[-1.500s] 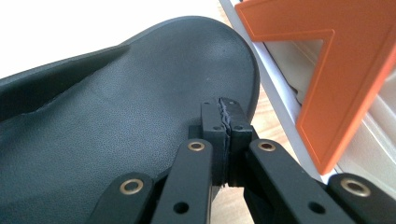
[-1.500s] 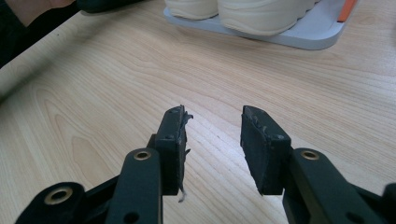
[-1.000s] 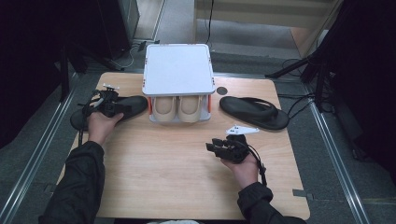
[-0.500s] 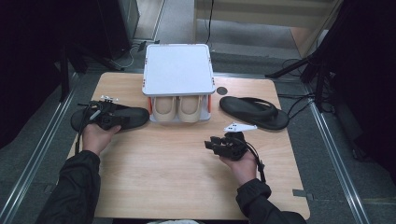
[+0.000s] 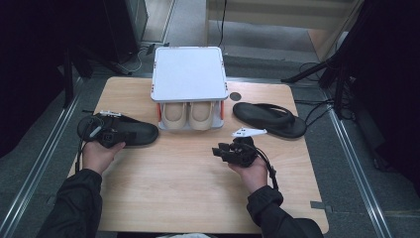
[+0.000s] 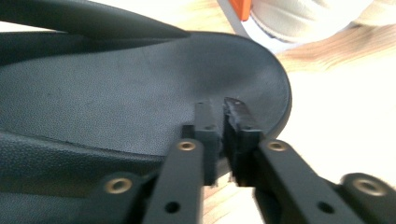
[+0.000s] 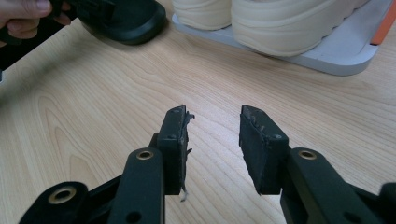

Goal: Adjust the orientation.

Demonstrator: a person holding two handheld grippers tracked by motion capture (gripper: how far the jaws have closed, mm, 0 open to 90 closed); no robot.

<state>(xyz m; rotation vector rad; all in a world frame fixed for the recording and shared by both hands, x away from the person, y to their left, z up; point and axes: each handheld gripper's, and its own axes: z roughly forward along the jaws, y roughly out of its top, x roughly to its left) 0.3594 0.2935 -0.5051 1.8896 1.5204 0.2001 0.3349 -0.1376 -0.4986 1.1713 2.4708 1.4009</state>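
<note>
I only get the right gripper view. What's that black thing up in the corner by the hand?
Observer: A black sandal, lying flat on the table, left of the shoe rack.
Operator: Is the other gripper grabbing it?
Observer: The left gripper has its tips at the sandal's rim. Its jaws have just been opening, and nothing looks pinched in the narrow gap.
Operator: Is there another sandal?
Observer: Yes, a second black sandal lies right of the rack.
</note>
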